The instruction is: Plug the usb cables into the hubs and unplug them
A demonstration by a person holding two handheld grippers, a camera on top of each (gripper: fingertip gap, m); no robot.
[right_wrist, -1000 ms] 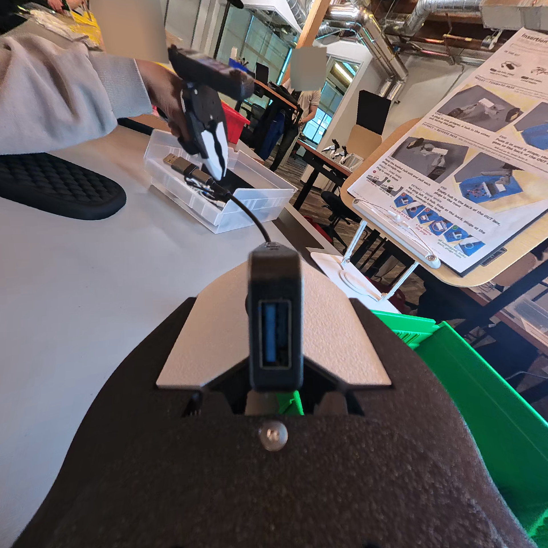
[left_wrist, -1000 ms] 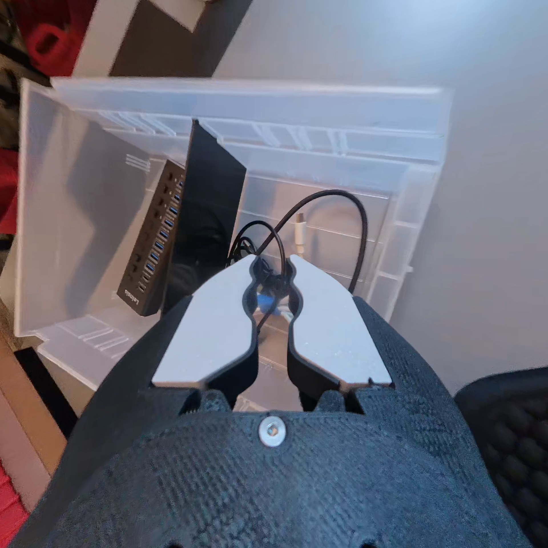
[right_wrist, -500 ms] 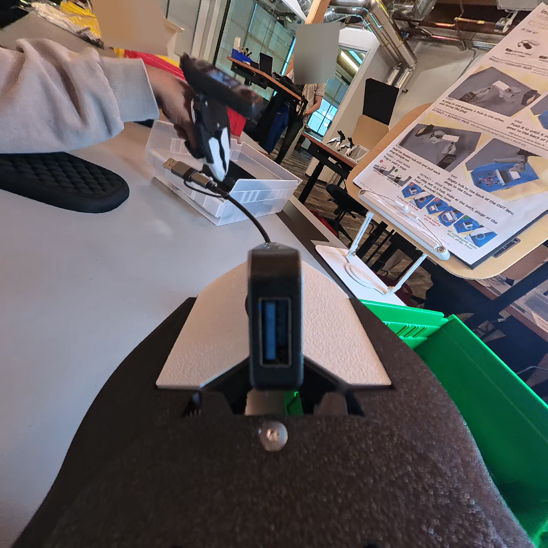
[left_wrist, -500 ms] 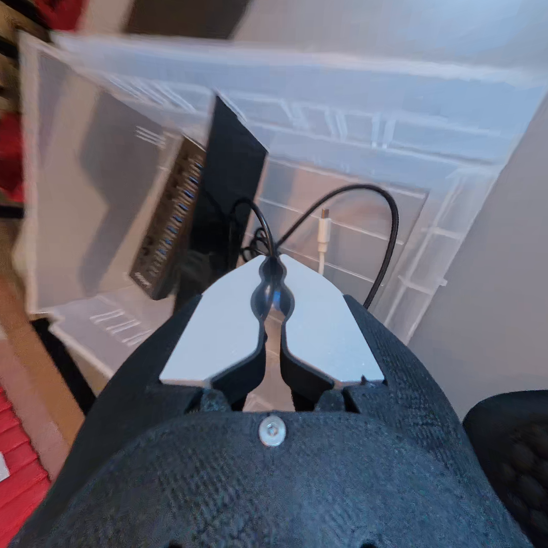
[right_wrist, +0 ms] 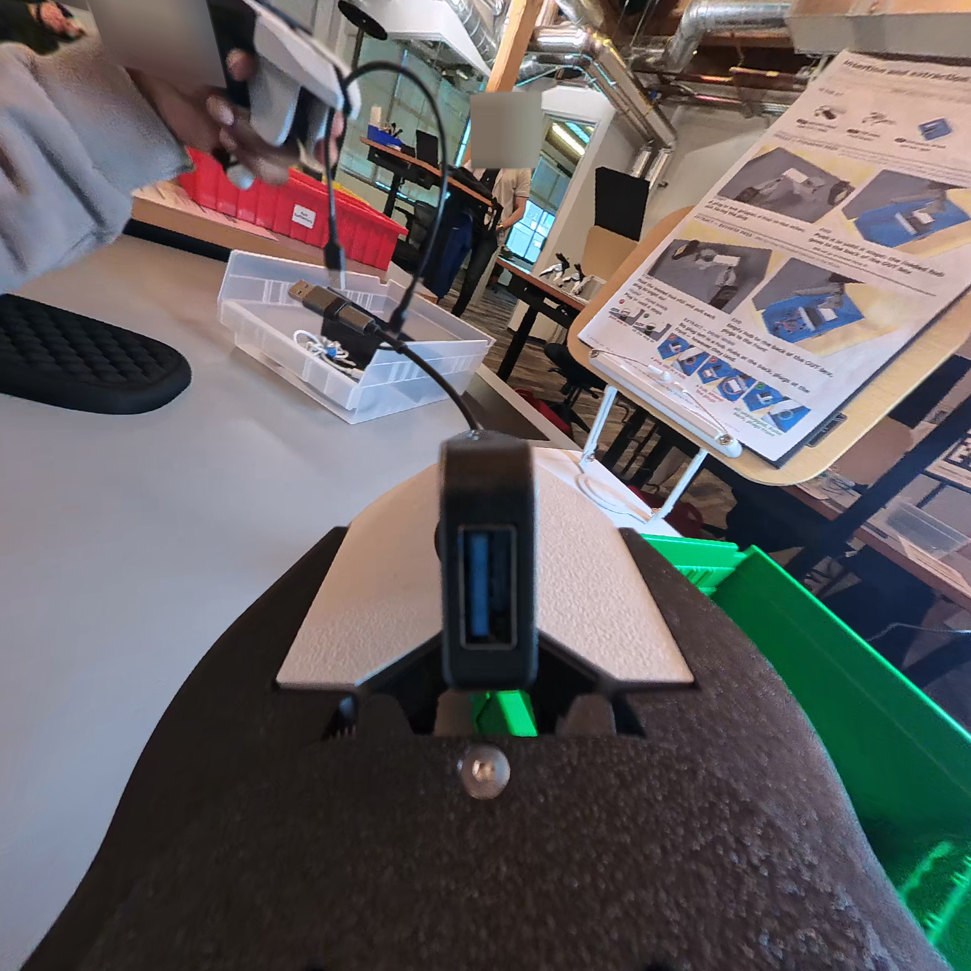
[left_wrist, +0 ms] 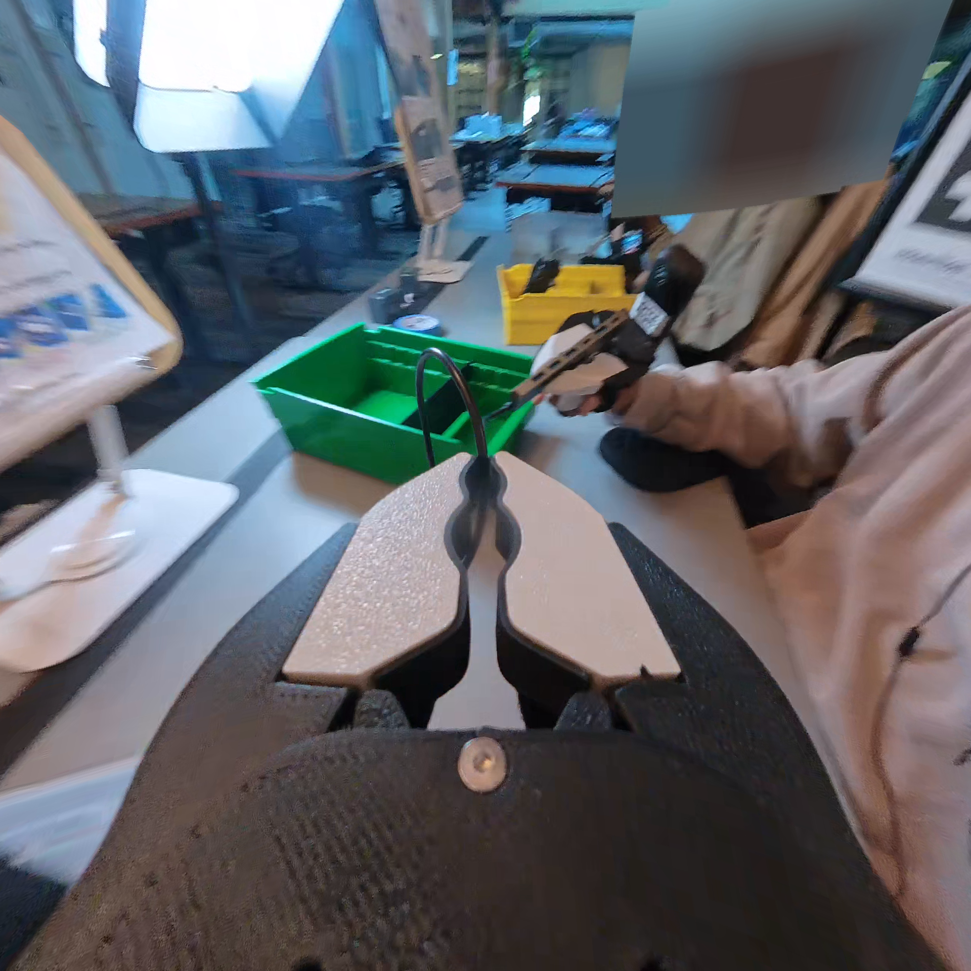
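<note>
My left gripper [left_wrist: 482,470] is shut on a thin black USB cable [left_wrist: 453,378], whose loop arches above the fingertips. In the right wrist view the left gripper [right_wrist: 336,94] is raised at top left, and the cable [right_wrist: 436,173] hangs from it with a plug [right_wrist: 334,260] dangling over the clear tray [right_wrist: 420,362]. My right gripper [right_wrist: 486,488] is shut on a small black USB hub [right_wrist: 488,588], its blue port facing the camera. The hub's own lead ends in a grey USB plug [right_wrist: 320,300] held in the air.
A green bin [left_wrist: 362,425] lies ahead of the left gripper and beside the right one [right_wrist: 819,699]. An instruction board on a white stand [right_wrist: 788,273], a red bin [right_wrist: 294,205], a yellow bin [left_wrist: 557,310] and a black wrist rest [right_wrist: 79,352] surround the grey table. One gripper's finger ends stand about 25 centimetres off the other's.
My left gripper closed on the black cable in the clear tray, lifted it out and swung round to face the green bin and the right gripper. The right gripper kept holding the hub.
</note>
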